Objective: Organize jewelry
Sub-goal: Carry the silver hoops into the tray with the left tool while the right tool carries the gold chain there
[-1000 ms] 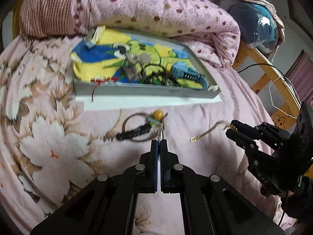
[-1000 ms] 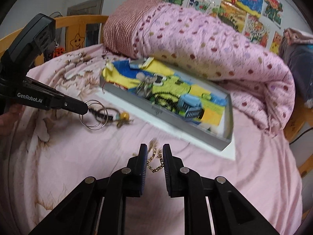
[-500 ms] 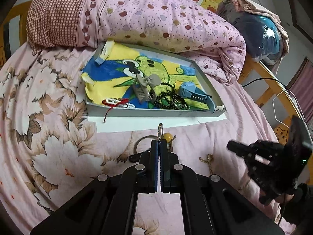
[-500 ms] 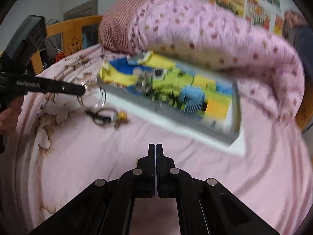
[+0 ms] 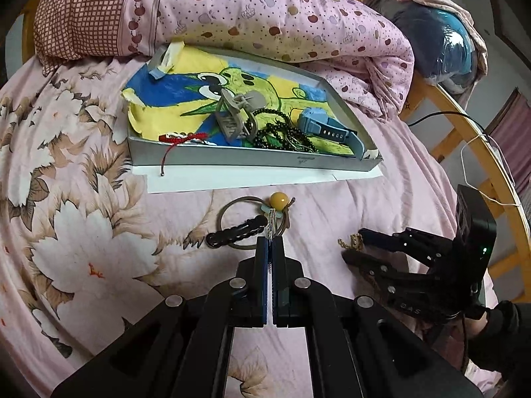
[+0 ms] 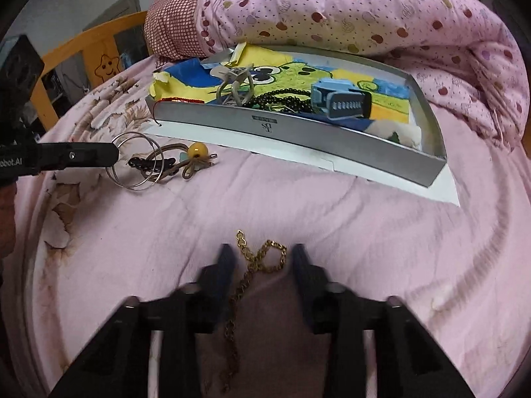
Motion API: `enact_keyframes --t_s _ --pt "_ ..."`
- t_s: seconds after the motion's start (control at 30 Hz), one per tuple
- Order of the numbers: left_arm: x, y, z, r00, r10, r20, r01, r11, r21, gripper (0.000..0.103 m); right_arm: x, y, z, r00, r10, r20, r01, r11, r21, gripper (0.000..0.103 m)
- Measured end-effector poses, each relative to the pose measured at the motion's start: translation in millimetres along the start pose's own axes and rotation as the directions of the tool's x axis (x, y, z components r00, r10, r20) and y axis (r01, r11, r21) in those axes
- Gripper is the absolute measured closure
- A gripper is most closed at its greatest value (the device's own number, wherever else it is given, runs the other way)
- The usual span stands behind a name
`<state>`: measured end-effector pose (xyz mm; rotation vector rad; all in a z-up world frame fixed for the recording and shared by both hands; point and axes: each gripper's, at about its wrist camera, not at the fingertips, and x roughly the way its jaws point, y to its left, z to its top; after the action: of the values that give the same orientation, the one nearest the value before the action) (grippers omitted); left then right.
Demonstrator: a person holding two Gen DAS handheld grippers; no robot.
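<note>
My left gripper (image 5: 269, 243) is shut on thin silver rings (image 6: 134, 162), held just above the pink bedsheet; it also shows in the right wrist view (image 6: 113, 156). Under the rings lie a black hair clip (image 5: 235, 233) and a brown hair tie with a yellow bead (image 5: 278, 200). My right gripper (image 6: 262, 258) is open, its fingers on either side of a gold chain (image 6: 255, 265) lying on the sheet; it also shows in the left wrist view (image 5: 355, 248). A grey tray (image 5: 252, 159) holds a grey claw clip (image 5: 234, 117), black beads (image 5: 282, 132), a blue watch (image 5: 327, 129) and a red cord bracelet (image 5: 181, 137).
A rolled pink quilt (image 5: 265, 16) lies behind the tray. A white sheet (image 5: 232, 182) lies under the tray. The yellow wooden bed rail (image 5: 471, 132) runs along the right, with a blue bundle (image 5: 441, 49) beyond it.
My right gripper went from shut to open and now straddles the gold chain on the sheet. My left gripper, still shut on the rings, shifted slightly.
</note>
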<state>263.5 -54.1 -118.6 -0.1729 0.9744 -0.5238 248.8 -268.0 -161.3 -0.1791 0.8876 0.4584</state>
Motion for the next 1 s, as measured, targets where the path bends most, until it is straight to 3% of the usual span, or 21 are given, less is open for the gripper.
enact_keyframes --t_s 0.27,0.53,0.8,1.0 --pt "-1.9 -2.7 -0.2 1.000 -0.010 0.002 0.009 1.000 0.011 0.103 -12.7 10.4 2.4 0.999 0.013 0.053 -0.012 1.000 -0.017 0.087" --pt "-9.2 -7.6 9.7 1.000 -0.004 0.030 0.003 1.000 0.018 0.103 -37.4 10.8 32.1 0.987 0.018 0.159 -0.014 1.000 -0.025 0.087" --pt "-19.8 2.7 42.5 0.995 0.037 0.092 -0.038 0.999 0.007 0.103 -51.4 2.5 89.4 0.962 0.012 0.272 -0.004 1.000 -0.031 0.087" --pt "-19.5 20.4 77.6 0.987 0.081 0.141 -0.079 0.997 -0.022 0.103 -39.7 -1.3 137.2 0.950 0.010 0.312 0.004 0.999 -0.044 0.087"
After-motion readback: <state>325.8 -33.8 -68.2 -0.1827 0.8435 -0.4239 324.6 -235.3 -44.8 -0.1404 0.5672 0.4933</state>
